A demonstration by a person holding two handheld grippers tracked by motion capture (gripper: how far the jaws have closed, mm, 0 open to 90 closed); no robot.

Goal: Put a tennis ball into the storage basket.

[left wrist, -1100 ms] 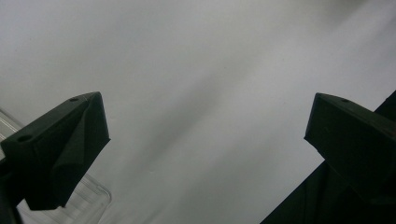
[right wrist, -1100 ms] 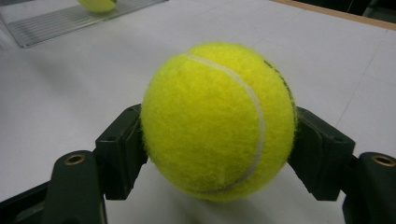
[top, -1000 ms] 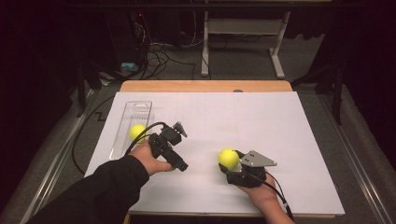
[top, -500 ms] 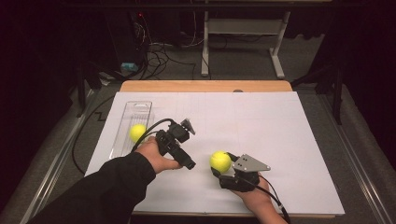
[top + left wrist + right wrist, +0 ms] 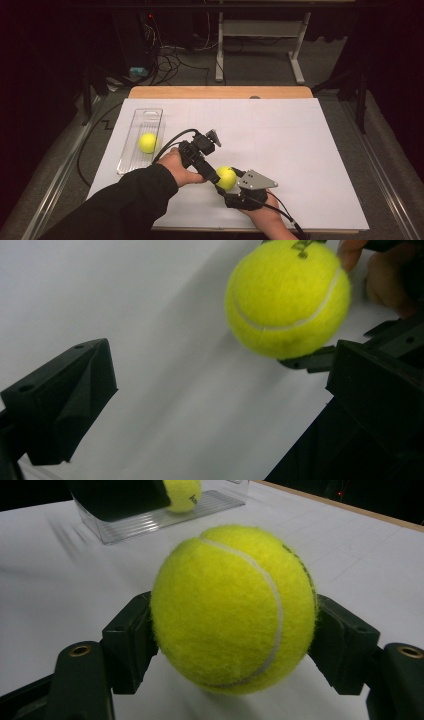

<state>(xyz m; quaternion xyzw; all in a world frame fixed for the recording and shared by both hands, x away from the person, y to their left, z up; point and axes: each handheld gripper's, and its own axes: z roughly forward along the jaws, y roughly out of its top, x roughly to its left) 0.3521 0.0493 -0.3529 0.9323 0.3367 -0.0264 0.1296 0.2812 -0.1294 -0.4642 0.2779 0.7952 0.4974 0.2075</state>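
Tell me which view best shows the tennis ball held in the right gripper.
The right gripper view: the held ball sits close and centred, a black jaw pressing each side. The left gripper view shows it near the top edge, slightly cropped. The high view shows it small, beside the right gripper.

A wooden table (image 5: 220,92) fills the middle of the high view, nearly all of it covered by a white sheet (image 5: 280,145). At the sheet's left edge lies a clear ridged tray (image 5: 131,152), with a yellow tennis ball (image 5: 147,142) resting in it.
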